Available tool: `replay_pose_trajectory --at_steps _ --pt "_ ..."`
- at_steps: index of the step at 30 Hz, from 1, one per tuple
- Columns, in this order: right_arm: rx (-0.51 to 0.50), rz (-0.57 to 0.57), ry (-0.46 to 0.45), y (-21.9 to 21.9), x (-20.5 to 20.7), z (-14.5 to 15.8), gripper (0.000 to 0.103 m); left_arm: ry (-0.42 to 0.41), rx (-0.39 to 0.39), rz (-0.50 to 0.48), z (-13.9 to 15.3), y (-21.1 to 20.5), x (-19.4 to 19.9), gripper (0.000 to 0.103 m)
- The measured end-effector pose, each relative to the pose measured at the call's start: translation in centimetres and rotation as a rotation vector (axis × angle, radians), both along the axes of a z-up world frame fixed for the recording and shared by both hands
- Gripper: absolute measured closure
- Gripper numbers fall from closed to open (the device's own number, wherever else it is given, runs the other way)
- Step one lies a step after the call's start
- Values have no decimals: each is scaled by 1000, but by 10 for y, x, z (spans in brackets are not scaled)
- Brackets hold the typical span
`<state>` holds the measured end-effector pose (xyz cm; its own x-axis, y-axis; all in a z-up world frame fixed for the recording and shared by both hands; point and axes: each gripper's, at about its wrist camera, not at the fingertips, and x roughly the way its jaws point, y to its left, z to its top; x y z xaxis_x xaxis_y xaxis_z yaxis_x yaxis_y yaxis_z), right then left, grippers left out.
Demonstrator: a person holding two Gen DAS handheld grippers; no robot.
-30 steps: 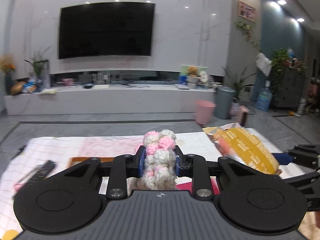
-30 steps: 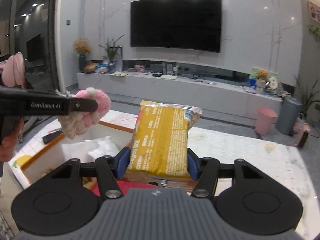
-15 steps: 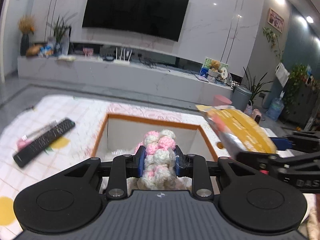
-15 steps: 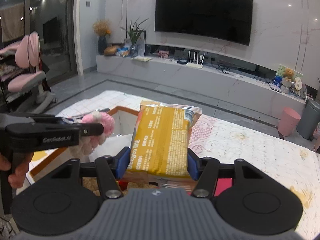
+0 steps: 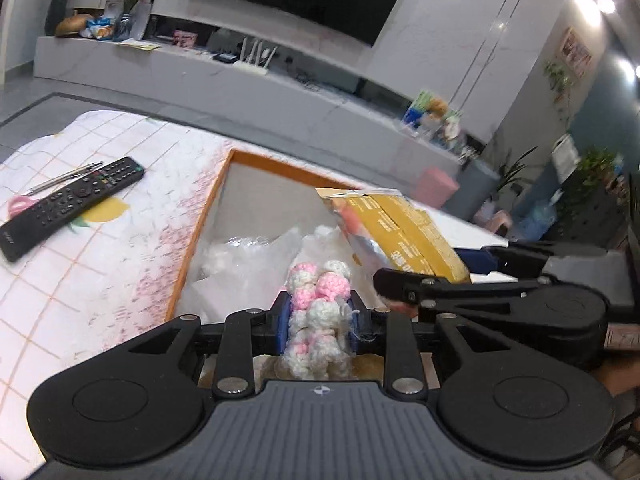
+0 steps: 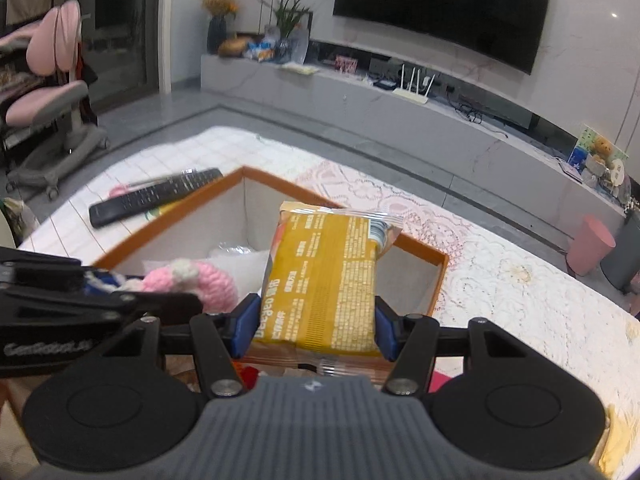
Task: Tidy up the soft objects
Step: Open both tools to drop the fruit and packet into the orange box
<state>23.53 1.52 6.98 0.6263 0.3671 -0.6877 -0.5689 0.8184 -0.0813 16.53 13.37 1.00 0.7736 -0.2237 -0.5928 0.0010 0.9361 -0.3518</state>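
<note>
My left gripper (image 5: 318, 322) is shut on a pink and white crocheted toy (image 5: 318, 300) and holds it over the orange-rimmed box (image 5: 200, 236). My right gripper (image 6: 316, 326) is shut on a yellow snack packet (image 6: 324, 276) and holds it above the same box (image 6: 168, 226). The packet (image 5: 400, 236) and the right gripper's fingers (image 5: 472, 258) show at the right of the left wrist view. The toy (image 6: 200, 276) shows at the left of the right wrist view. White plastic bags (image 5: 240, 260) lie inside the box.
A black remote control (image 5: 68, 208) and a pen (image 5: 64, 178) lie on the patterned tablecloth (image 5: 80, 280) left of the box. The remote (image 6: 156, 196) also shows in the right wrist view. A pink bin (image 6: 590, 250) stands on the floor beyond the table.
Both grippers have tilted down and moved over the box, still holding the toy and the packet. The box interior and the remote have come into view.
</note>
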Motion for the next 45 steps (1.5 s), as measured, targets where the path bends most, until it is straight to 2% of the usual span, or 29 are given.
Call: replay_pose_trajectory --at_steps 2,4,8,10,11,13,17,20,23,25,28,39,41,43,45 --pt "-11 -7 29 4 10 -6 45 6 28 1 -1 -3 1 68" --pt "-24 -22 56 7 14 -13 45 11 42 -3 0 -6 1 54" --pt "-50 -36 81 13 25 -22 45 26 101 -24 4 -14 0 42" --pt "-61 -41 91 15 30 -25 45 28 155 18 7 -15 -4 13" --pt "-63 -45 97 15 30 -25 45 14 180 47 7 -16 -7 11" --pt "-60 -50 111 14 33 -26 45 -40 208 62 11 -16 -14 9" --pt "-64 -44 116 14 32 -24 45 0 196 95 19 -9 -16 9" --pt "-67 -41 114 13 31 -21 45 0 171 66 26 3 -19 9" --pt "-60 -42 118 15 33 -18 45 -34 267 82 35 10 -25 9" --pt "-60 -37 118 17 33 -17 45 -51 294 116 39 16 -28 9" --pt "-70 -34 118 20 34 -17 45 -65 289 159 44 23 -31 9" --pt "-72 -69 119 23 32 -20 43 -35 247 186 44 34 -26 9" --pt "-75 -62 108 24 30 -18 38 -36 239 188 45 34 -27 9" --pt "-82 -56 87 24 27 -15 24 -41 236 187 46 34 -28 9" --pt "-85 -50 67 23 23 -11 20 -43 240 181 46 32 -28 9"
